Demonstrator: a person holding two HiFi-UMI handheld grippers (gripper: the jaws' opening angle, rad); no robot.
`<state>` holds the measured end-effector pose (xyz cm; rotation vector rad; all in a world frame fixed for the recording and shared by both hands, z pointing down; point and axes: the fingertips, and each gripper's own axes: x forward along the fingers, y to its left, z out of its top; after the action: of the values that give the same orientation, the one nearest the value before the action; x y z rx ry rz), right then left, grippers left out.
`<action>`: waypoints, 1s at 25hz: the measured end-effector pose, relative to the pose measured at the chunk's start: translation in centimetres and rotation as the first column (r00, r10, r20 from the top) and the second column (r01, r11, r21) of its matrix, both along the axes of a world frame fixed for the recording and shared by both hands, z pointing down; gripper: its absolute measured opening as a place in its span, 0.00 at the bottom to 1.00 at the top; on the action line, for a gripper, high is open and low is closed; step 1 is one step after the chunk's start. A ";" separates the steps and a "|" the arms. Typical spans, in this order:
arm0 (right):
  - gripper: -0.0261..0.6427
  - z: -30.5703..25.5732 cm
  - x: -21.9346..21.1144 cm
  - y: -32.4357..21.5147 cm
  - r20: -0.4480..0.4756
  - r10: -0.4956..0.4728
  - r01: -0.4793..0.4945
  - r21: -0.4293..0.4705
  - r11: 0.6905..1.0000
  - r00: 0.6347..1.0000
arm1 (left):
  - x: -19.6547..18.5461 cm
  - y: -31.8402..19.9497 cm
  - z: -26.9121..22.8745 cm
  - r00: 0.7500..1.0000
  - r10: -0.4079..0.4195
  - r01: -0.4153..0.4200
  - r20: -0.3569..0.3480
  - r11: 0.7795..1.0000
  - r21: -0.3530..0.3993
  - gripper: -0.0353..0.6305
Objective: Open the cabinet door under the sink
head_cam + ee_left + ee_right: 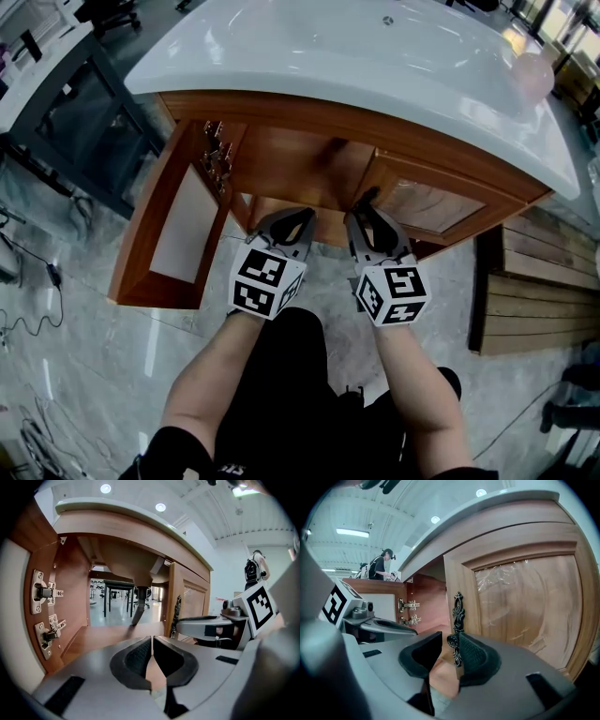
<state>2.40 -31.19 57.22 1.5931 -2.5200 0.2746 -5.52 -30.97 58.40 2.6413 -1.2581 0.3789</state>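
Where the right gripper (449, 640) reaches the right door (520, 606), its jaws are spread wide. The dark ornate handle (457, 616) stands upright between them, with its knob just beside the right-hand pad. No pad presses on it.

Left gripper (152, 643): jaws pressed together, nothing between them. It points into the open half of the cabinet (309, 159).

Pose, head view: both grippers lie side by side, close but apart, aimed forward and tipped slightly down. Their marker cubes (265, 278) face back toward the person. Bare forearms (417, 375) run out from a low stance above the pale floor (94, 347). The right gripper's tips sit at the right door's inner edge, the left gripper's tips at the cabinet mouth.

Right door: brown wood with a framed panel under wrinkled clear film, handle along the inner stile. It sits at the cabinet front, under the right part of the white sink (356, 56). Whether it is shut tight or slightly ajar, I cannot tell.

Left door (173, 234): stands wide open to the left, pale inner face showing, with two metal hinges (44, 592) on the side wall. A pipe (139, 609) drops from the basin inside.
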 end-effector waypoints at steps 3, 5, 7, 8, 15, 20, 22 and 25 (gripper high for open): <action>0.20 0.1 0.1 -0.2 -0.031 0.053 -0.053 0.003 0.999 0.998 | -0.8 -0.1 -0.2 1.000 -0.005 0.005 -0.012 1.000 0.010 0.09; 0.17 0.1 0.2 -0.2 -0.054 0.060 -0.060 -0.003 0.998 0.997 | -1.3 0.0 -0.5 1.000 -0.010 0.010 -0.017 1.000 0.015 0.09; 0.17 0.0 0.2 0.1 -0.069 0.042 -0.043 -0.010 0.999 0.997 | -1.6 0.2 -0.9 1.000 -0.012 0.012 -0.024 1.000 0.022 0.09; 0.17 0.0 0.2 0.4 -0.074 0.029 -0.030 -0.012 0.999 0.997 | -1.6 0.3 -1.2 1.000 -0.008 0.009 -0.028 1.000 0.027 0.09; 0.17 0.3 0.2 4.2 -0.065 -0.085 0.083 -0.031 0.996 0.994 | 1.8 3.1 -3.3 0.978 0.208 -0.206 -0.018 0.976 0.072 0.11; 0.17 0.4 0.4 6.7 -0.070 -0.176 0.174 -0.038 0.984 0.982 | 4.6 5.3 -4.7 0.932 0.362 -0.359 -0.006 0.927 0.109 0.26; 0.17 0.3 0.5 7.3 -0.068 -0.196 0.194 -0.034 0.980 0.978 | 5.4 5.7 -4.9 0.918 0.396 -0.395 0.010 0.911 0.117 0.28; 0.17 0.3 0.6 8.0 -0.068 -0.208 0.206 -0.033 0.978 0.976 | 6.5 5.9 -5.2 0.903 0.430 -0.429 0.020 0.895 0.126 0.28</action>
<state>2.96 -23.23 57.51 1.2926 -2.5895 0.2197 0.96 -25.09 53.24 3.0211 -0.7007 0.3583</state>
